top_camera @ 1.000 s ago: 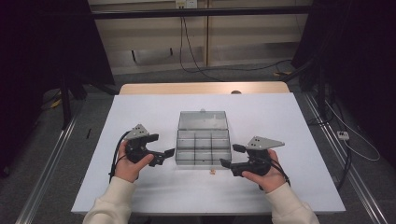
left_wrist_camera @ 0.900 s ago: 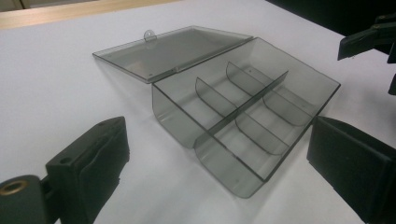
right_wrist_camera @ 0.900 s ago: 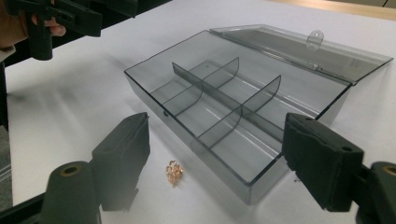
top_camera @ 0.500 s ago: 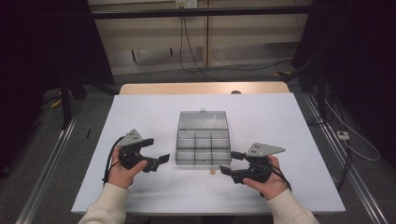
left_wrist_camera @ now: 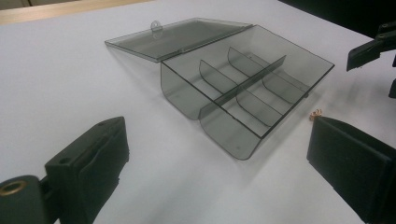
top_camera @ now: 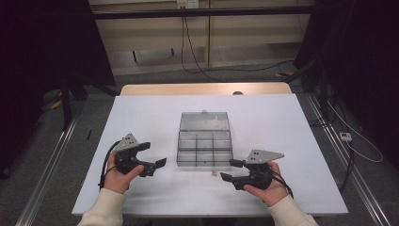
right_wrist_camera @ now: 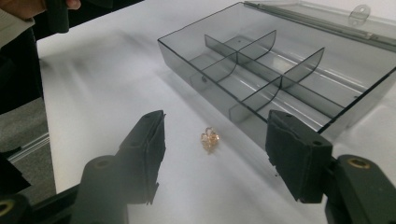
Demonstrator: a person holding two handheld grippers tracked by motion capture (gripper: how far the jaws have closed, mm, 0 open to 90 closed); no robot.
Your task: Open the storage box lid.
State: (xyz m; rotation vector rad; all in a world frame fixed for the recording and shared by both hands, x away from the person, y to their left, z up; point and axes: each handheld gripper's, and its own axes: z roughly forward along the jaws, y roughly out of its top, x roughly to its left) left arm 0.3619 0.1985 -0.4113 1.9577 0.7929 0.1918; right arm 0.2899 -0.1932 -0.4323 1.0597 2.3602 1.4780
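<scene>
A smoky clear compartment box (top_camera: 204, 143) stands on the white table (top_camera: 282, 122), its lid (top_camera: 204, 121) folded open behind it. A tiny gold charm (top_camera: 213, 173) lies on the table just in front of the box. In the right gripper view the charm (right_wrist_camera: 209, 138) lies ahead between the two jaws of my right gripper (right_wrist_camera: 215, 133), untouched. That gripper (top_camera: 228, 169) is open and its jaws have just been closing. My left gripper (top_camera: 154, 154) is open left of the box, with nothing between its jaws. From the left gripper (left_wrist_camera: 217, 125) the box (left_wrist_camera: 243, 88) and charm (left_wrist_camera: 316, 112) show.
The table's wooden far edge (top_camera: 202, 88) runs behind the lid. Bare white surface lies on both sides of the box. The other hand's sleeve and gripper (right_wrist_camera: 56, 14) show far off in the right gripper view. Floor cables (top_camera: 357, 146) lie right of the table.
My right gripper's jaws stand narrower than before. Both hands have shifted only slightly toward the table's near edge.
</scene>
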